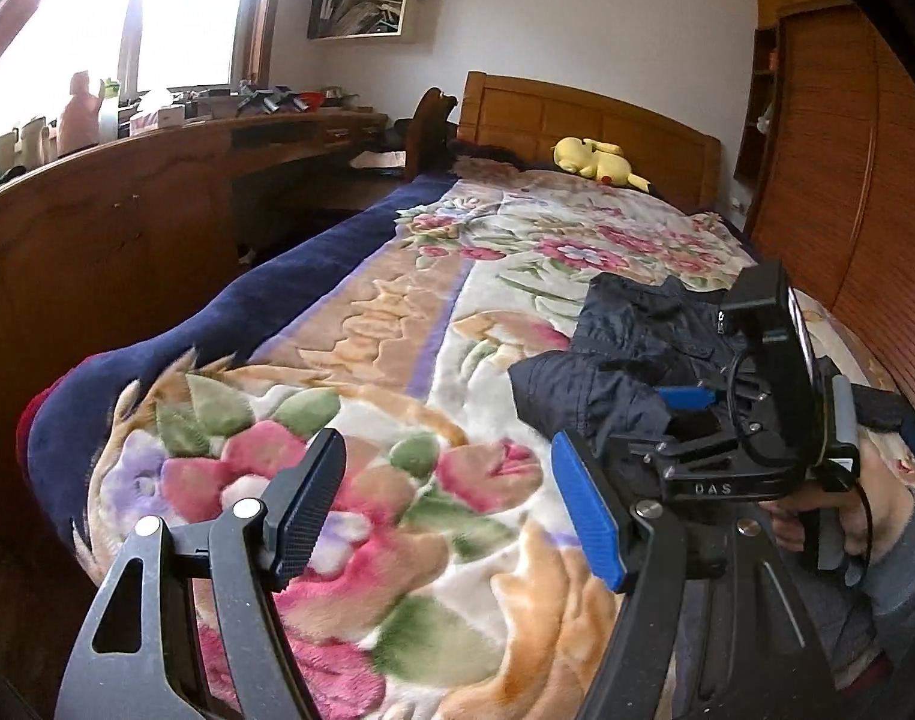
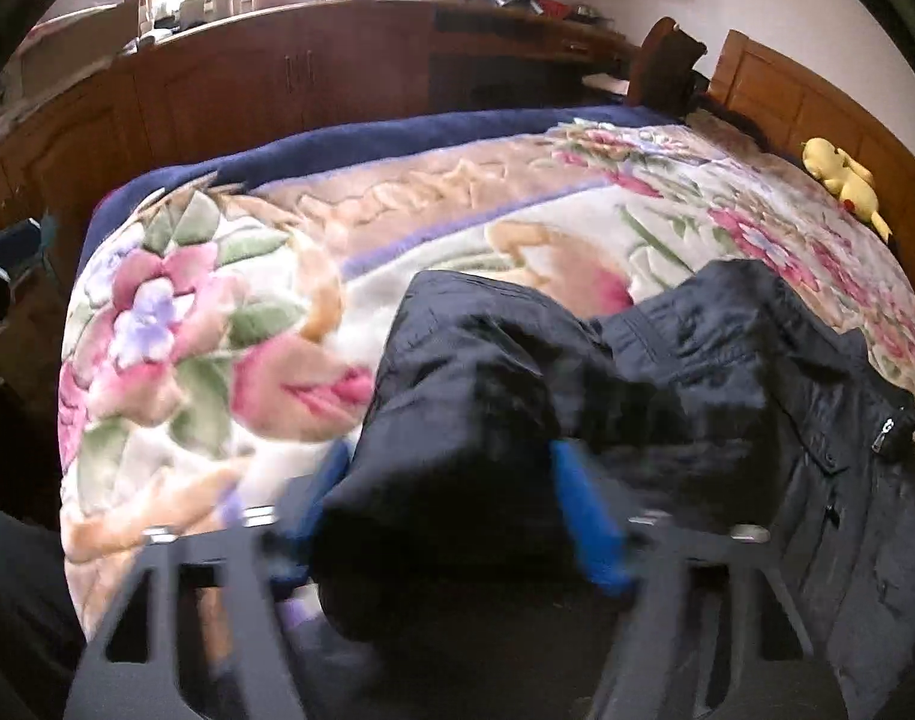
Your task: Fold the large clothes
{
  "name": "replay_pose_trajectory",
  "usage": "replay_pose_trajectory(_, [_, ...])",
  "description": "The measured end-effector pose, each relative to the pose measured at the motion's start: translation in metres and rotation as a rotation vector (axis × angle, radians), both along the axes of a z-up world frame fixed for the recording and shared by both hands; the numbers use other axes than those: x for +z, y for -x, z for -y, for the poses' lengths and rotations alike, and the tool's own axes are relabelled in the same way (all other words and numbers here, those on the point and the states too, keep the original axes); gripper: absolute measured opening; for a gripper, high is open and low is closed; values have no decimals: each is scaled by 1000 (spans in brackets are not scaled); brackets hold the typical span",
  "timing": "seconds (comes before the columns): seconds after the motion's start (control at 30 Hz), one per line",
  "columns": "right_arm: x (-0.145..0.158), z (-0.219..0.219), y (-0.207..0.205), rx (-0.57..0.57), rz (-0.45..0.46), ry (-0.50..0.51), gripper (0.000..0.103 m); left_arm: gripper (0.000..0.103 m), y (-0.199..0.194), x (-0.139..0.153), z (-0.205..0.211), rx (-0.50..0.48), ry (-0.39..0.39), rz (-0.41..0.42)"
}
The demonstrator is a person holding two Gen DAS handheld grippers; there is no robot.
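Note:
A dark navy jacket [image 1: 637, 336] lies crumpled on the flowered blanket [image 1: 397, 324] of the bed, toward the right side. My left gripper [image 1: 451, 504] is open and empty, over the blanket to the left of the jacket. My right gripper [image 1: 691, 402] shows in the left wrist view, at the jacket's near edge. In the right wrist view the jacket [image 2: 697, 360] fills the middle, and a thick fold of it sits between the blue pads of my right gripper [image 2: 451, 510]. The jaws stand wide around the fold; blur hides whether they press it.
A yellow plush toy [image 1: 601, 162] lies by the wooden headboard [image 1: 577, 114]. A long wooden desk [image 1: 157, 180] with clutter runs along the left of the bed. A wooden wardrobe [image 1: 829, 168] stands to the right. The blanket's near edge [image 2: 85, 540] drops off to the floor.

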State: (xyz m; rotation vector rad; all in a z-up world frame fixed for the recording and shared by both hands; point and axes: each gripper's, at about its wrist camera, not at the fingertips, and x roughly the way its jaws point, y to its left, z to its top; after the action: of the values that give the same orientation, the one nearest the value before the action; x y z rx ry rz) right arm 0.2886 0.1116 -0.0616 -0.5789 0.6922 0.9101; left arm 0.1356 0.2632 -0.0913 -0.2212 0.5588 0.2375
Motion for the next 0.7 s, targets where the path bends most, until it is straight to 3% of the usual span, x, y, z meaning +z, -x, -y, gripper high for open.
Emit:
replay_pose_trajectory(0.1, [4, 5, -7, -23, 20, -6, 16, 72, 2, 2, 1, -2, 6, 10])
replay_pose_trajectory(0.13, [6, 8, -7, -27, 25, -17, 12, 72, 2, 2, 2, -7, 7, 13])
replay_pose_trajectory(0.3, [40, 42, -17, -78, 73, -147, 9, 72, -3, 2, 13, -34, 1, 12])
replay_pose_trajectory(0.47, [80, 109, -35, -204, 166, -273, 9, 72, -13, 1, 31, -73, -5, 2])
replay_pose_trajectory(0.7, [79, 212, -71, -441, 190, -290, 9, 72, -32, 5, 64, -130, -14, 4])
